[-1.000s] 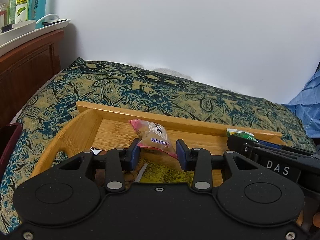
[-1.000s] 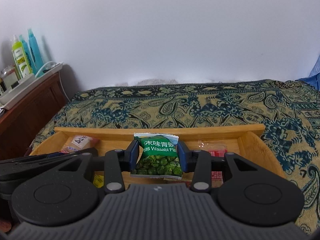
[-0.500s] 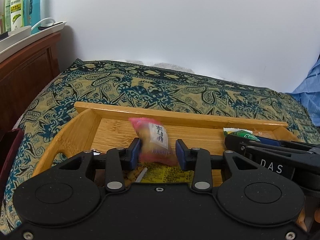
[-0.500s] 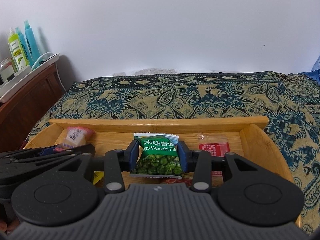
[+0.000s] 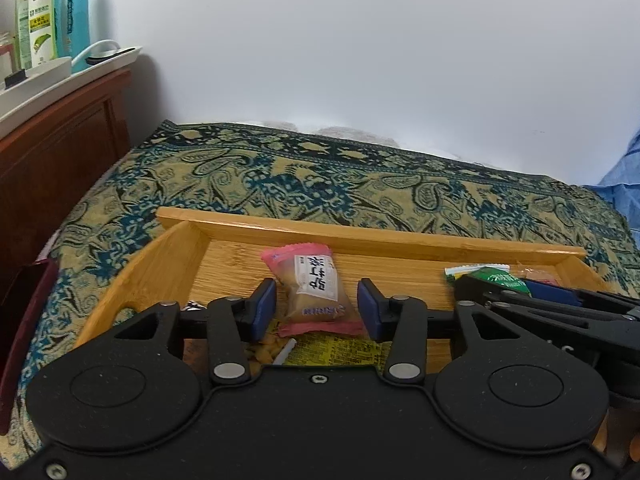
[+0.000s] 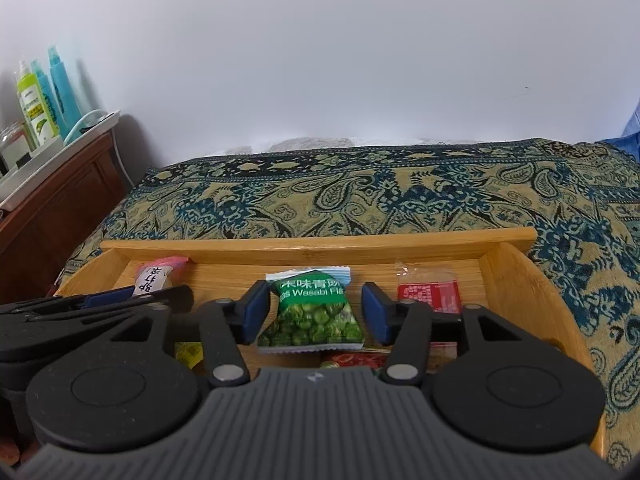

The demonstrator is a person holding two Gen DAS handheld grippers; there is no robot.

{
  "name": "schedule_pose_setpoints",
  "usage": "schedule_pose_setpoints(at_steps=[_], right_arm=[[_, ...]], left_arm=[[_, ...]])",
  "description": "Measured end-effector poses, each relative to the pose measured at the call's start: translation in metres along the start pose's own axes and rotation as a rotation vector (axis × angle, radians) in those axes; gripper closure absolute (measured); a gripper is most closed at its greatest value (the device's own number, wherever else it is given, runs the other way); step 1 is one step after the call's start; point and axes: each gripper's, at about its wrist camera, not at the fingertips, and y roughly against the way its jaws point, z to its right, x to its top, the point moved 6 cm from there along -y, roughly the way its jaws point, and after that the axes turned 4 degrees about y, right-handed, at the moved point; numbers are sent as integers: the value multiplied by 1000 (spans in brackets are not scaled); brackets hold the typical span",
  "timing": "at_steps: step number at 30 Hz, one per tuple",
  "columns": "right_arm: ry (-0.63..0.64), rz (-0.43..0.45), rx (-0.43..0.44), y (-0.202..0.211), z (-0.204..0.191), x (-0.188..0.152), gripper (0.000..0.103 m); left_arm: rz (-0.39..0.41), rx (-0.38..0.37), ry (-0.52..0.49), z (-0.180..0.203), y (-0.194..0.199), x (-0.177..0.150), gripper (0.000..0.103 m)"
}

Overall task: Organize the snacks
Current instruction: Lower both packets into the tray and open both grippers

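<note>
A: Counting from the wooden tray outward, what are you seeing in it?

B: Through the right wrist I am seeing one green pea packet reading "Wasabi", lying on the tray floor between the pads of the right gripper. Its jaws are opening and standing clear of the packet on both sides. One red packet is lying just right of it, and one pink packet is sitting in the tray's left end.

A: And the left wrist view is adding what?

B: It is showing that pink packet close up, with a white label of Chinese characters, resting on the tray floor inside the left gripper, whose jaws are also opening, touching nothing. One yellow wrapper is peeking out under it. Beyond the tray's left end, three bottles are standing on a cabinet; their labels are too small to read.
</note>
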Motion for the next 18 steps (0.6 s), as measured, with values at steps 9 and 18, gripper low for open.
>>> schedule_pose_setpoints(at_steps=[9,18], right_arm=[[-45,28,1,15,11,4,16],[-78,81,11,47,17,5,0]], left_arm=[[44,39,-25,0,25,9,38],[93,52,-49,-2,64,13,21]])
